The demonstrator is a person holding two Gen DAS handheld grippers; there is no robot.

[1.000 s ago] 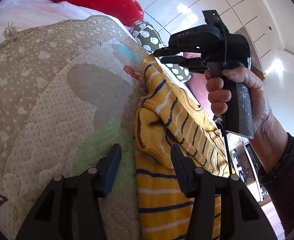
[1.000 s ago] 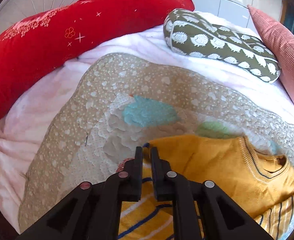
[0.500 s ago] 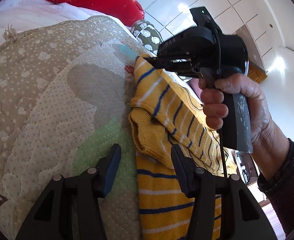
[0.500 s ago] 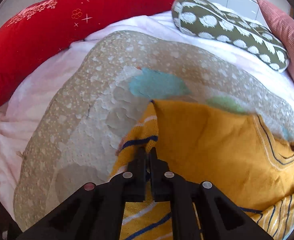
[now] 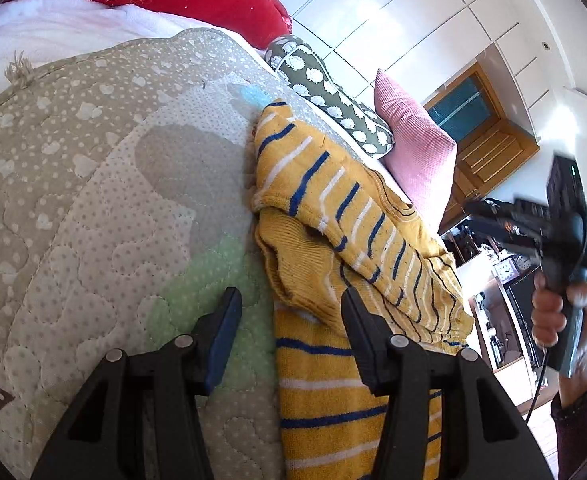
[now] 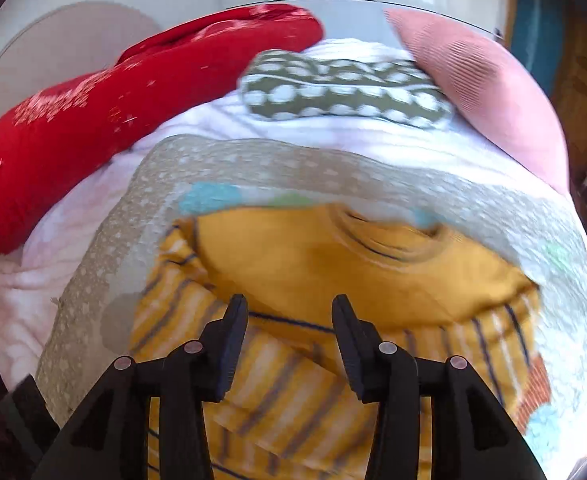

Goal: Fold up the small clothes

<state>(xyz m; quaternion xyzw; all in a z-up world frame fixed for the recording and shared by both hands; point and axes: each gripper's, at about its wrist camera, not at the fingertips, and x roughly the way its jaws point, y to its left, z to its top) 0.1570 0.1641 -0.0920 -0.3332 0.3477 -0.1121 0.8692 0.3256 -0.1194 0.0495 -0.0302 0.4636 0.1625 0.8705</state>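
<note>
A small yellow sweater [image 5: 333, 240] with blue and white stripes lies on a beige quilted mat [image 5: 93, 200]. One striped sleeve is folded across its body. My left gripper [image 5: 289, 308] hovers open over the sweater's lower left edge, and the cloth's ribbed cuff shows between its fingers without the pads pressing it. The right gripper [image 5: 481, 212] is held in a hand at the far right, up in the air beyond the sweater. In the blurred right wrist view, the right gripper [image 6: 289, 312] is above the sweater [image 6: 333, 264] with its jaws opening and nothing between them.
A red pillow [image 6: 113, 120], a green patterned cushion [image 6: 341, 92] and a pink cushion [image 6: 485, 92] line the far side of the bed. White bedding [image 5: 73, 28] lies under the mat. Cupboards and a wooden door [image 5: 481, 136] are beyond the bed.
The right gripper carried the striped sleeve over the sweater's body, let it go and pulled away to the right and upward. The left gripper stayed in place.
</note>
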